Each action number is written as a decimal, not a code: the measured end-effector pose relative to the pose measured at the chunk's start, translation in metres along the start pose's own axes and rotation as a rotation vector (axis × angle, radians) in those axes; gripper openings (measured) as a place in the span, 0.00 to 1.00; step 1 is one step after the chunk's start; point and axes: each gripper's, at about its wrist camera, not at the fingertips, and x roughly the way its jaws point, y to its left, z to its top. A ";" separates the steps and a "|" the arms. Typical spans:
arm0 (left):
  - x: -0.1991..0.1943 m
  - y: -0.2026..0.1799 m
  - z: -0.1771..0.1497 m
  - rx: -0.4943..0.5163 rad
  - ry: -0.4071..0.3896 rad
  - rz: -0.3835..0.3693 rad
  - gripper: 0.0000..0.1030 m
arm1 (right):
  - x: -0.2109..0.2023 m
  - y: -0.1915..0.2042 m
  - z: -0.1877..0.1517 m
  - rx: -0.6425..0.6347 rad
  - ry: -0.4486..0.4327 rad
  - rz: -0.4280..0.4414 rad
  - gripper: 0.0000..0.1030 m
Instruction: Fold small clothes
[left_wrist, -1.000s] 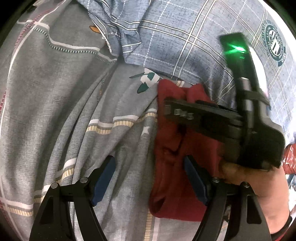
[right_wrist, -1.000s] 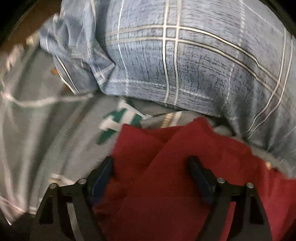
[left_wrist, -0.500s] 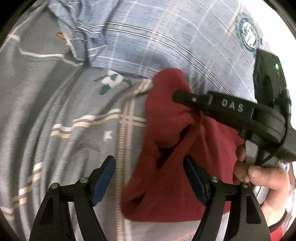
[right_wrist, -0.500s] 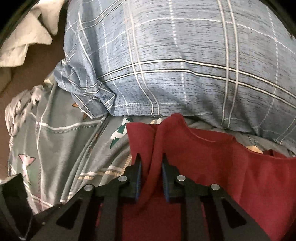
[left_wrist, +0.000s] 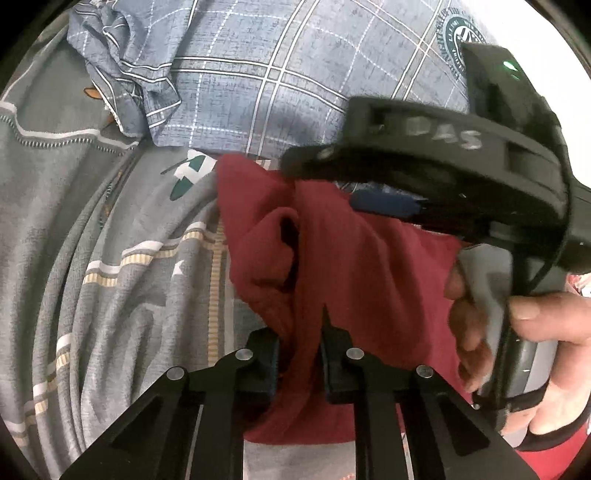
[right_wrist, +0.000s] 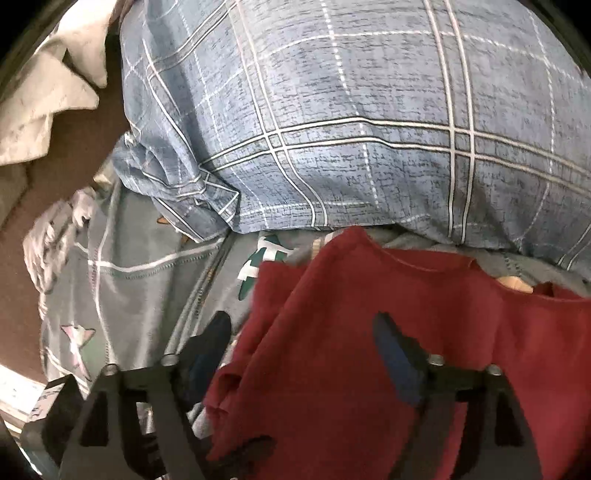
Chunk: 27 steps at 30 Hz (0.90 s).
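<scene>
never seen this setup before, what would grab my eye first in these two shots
The dark red garment stands out most, bunched in the middle on the grey patterned bedding, with the left tongs pinched shut on a fold of it. Behind it lies a big blue plaid pillow. The right tongs, held in a hand at the right of the left view, have just been opening and hang over the red cloth without pressing it.
</scene>
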 end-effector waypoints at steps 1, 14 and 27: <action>-0.004 0.000 -0.002 0.001 -0.003 -0.003 0.14 | 0.005 0.005 0.000 -0.022 0.020 -0.013 0.80; -0.010 0.002 -0.002 0.003 -0.004 -0.014 0.13 | 0.074 0.051 -0.005 -0.296 0.165 -0.213 0.75; -0.012 0.002 -0.002 -0.031 -0.018 -0.015 0.30 | 0.006 -0.005 -0.015 -0.062 -0.009 0.015 0.22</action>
